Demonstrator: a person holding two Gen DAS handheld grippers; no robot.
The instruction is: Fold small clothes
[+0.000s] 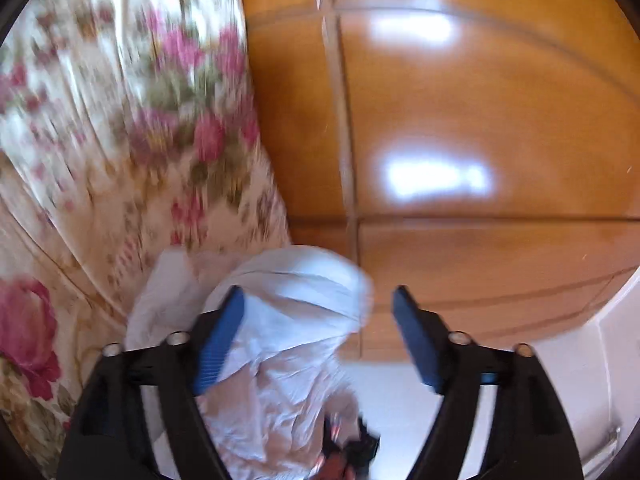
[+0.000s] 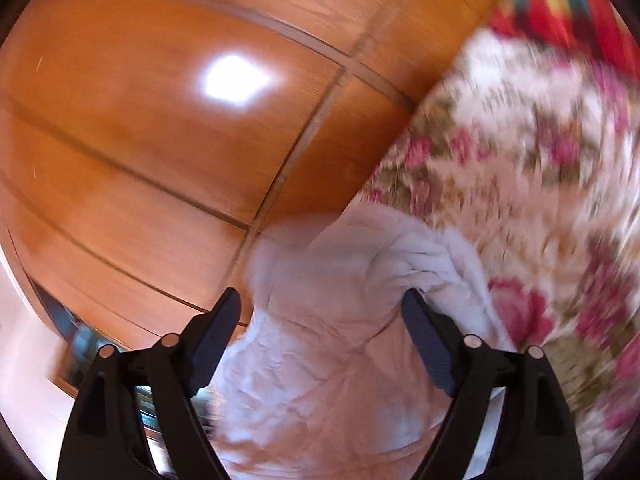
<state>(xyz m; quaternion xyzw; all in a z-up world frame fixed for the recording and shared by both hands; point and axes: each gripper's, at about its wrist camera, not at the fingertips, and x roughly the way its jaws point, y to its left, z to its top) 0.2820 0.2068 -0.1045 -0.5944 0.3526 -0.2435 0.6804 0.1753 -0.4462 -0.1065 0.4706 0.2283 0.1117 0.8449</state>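
Note:
A crumpled white garment [image 1: 288, 320] lies bunched at the edge of a floral bed cover [image 1: 100, 120], below a wooden wardrobe. My left gripper [image 1: 318, 300] is open, its blue-padded fingers [image 1: 220, 340] spread wide above the garment, holding nothing. In the right wrist view the same white garment [image 2: 340, 320] fills the space between the fingers. My right gripper [image 2: 320, 304] is open too, its dark pads [image 2: 428, 344] on either side of the cloth without pinching it. Both views are blurred by motion.
A glossy orange wooden wardrobe [image 1: 460, 120] with panel seams stands right behind the garment; it also shows in the right wrist view [image 2: 160, 120]. The floral cover [image 2: 540, 200] spreads to the right, with a red patterned cloth [image 2: 560, 8] at the far top right.

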